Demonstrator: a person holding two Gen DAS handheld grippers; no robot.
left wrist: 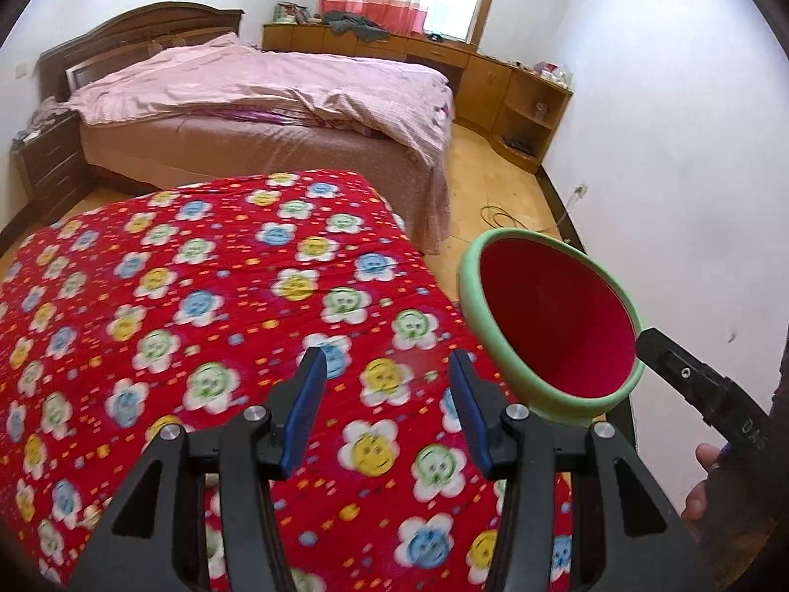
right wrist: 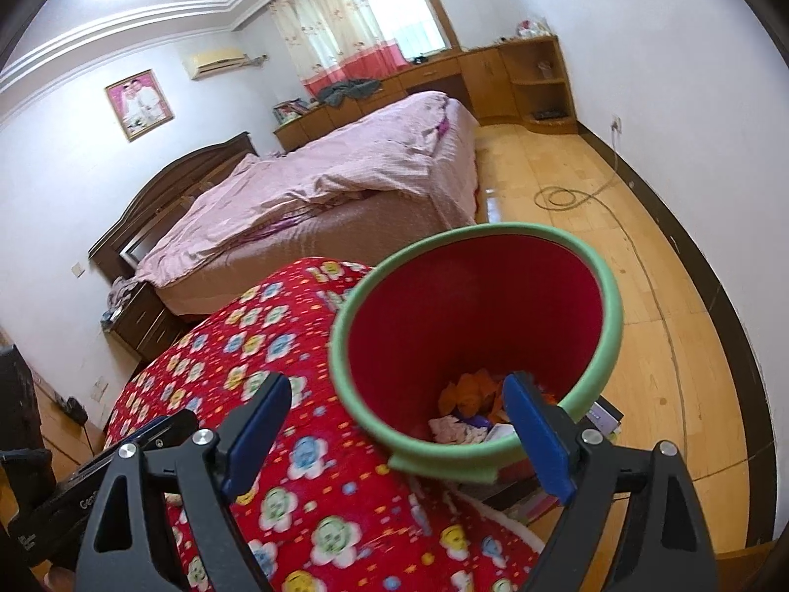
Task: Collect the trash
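Overall, one bin (right wrist: 473,306), two hand-held grippers (left wrist: 387,394)

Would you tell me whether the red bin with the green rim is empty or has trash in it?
Not empty: the bin holds orange and pale scraps at its bottom.

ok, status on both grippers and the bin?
Left gripper open, empty, over blanket. Right gripper open, one finger at bin rim. Bin tilted, trash inside. Nothing blocking.
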